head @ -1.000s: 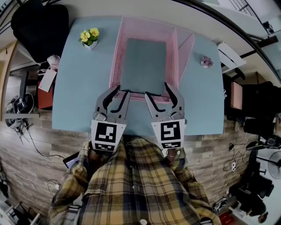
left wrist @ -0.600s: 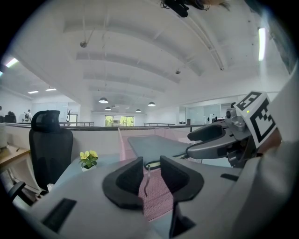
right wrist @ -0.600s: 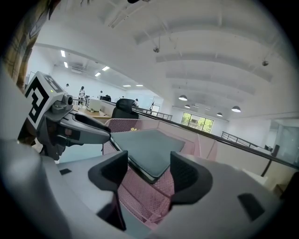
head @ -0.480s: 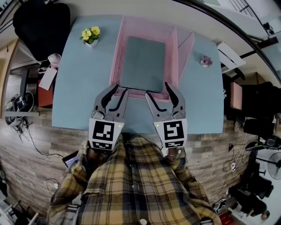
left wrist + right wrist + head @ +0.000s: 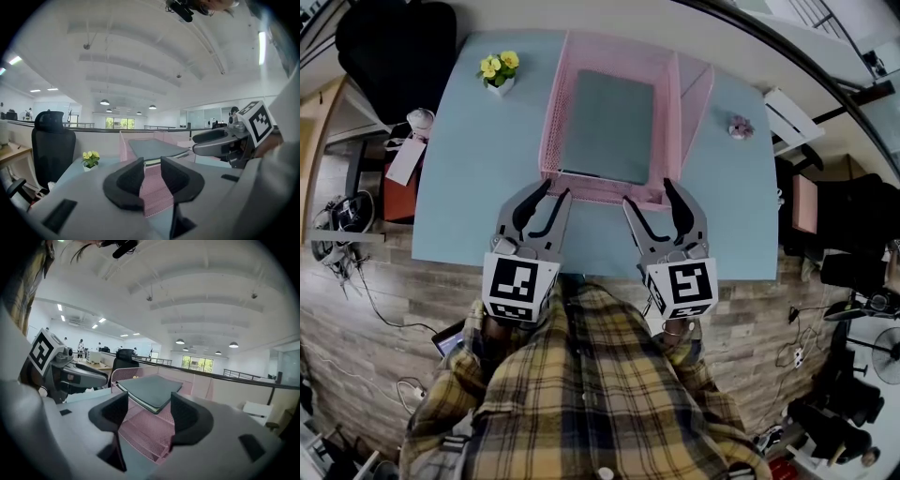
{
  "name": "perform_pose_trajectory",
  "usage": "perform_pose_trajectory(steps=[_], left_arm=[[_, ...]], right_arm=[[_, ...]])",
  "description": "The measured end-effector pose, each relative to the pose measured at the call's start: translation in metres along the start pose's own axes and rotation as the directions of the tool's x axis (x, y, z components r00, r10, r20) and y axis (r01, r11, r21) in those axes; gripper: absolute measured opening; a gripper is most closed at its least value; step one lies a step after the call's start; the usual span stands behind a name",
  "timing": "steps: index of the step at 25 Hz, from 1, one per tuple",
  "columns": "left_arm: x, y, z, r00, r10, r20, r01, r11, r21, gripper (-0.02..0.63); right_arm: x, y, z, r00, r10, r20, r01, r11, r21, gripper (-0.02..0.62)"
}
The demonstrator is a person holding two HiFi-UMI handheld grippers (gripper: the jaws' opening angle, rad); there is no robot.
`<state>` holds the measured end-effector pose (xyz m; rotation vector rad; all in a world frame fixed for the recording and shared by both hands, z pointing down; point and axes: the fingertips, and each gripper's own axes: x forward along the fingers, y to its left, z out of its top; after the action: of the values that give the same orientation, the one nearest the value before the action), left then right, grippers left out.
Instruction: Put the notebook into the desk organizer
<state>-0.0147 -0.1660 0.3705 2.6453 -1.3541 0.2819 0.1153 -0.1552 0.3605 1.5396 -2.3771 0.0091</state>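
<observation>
The dark grey-green notebook (image 5: 607, 127) lies flat inside the big compartment of the pink mesh desk organizer (image 5: 551, 122). Both grippers hover just in front of the organizer's near rim, apart from the notebook. My left gripper (image 5: 555, 192) is open with a narrow gap, and only pink mesh shows between its jaws in the left gripper view (image 5: 152, 176). My right gripper (image 5: 649, 194) is open wider and holds nothing. From the right gripper (image 5: 147, 420), the notebook (image 5: 150, 389) rests raised on the mesh ahead. The notebook (image 5: 152, 147) also shows beyond the left jaws.
The organizer stands on a light blue table (image 5: 478, 187). A small pot of yellow flowers (image 5: 497, 71) sits at the back left and a small pink ornament (image 5: 740, 127) at the right. A black office chair (image 5: 394, 47) stands beyond the table's left corner.
Both grippers have drawn back a little from the notebook's near edge toward the person. The right gripper has rolled slightly. The notebook stays in the organizer.
</observation>
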Motion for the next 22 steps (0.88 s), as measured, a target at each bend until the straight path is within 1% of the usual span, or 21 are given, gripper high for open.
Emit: perform_pose_trajectory(steps=[2,6,10,16,22], left_arm=[[-0.006,-0.003,-0.002,1.000,-0.008,-0.001,0.008,1.000,-0.009,0.106],[-0.016,-0.010,-0.013,0.999,-0.038,-0.034,0.037,0.999,-0.025,0.103],[-0.023,-0.014,-0.026,0.996,-0.055,-0.069,0.053,0.998,-0.036,0.095],[-0.028,-0.019,-0.042,0.991,-0.072,-0.109,0.066,0.996,-0.059,0.071],[-0.032,-0.022,-0.062,0.985,-0.084,-0.150,0.072,0.994,-0.083,0.042]], right_arm=[[-0.008,0.003,-0.002,1.000,0.018,0.009,-0.018,0.999,0.032,0.287],[-0.021,0.013,-0.011,0.998,0.064,0.017,-0.066,0.991,0.114,0.286],[-0.030,0.024,-0.029,0.995,0.097,0.000,-0.095,0.977,0.190,0.247],[-0.038,0.032,-0.056,0.993,0.111,-0.039,-0.097,0.960,0.264,0.178],[-0.043,0.034,-0.076,0.992,0.107,-0.064,-0.085,0.953,0.291,0.127]])
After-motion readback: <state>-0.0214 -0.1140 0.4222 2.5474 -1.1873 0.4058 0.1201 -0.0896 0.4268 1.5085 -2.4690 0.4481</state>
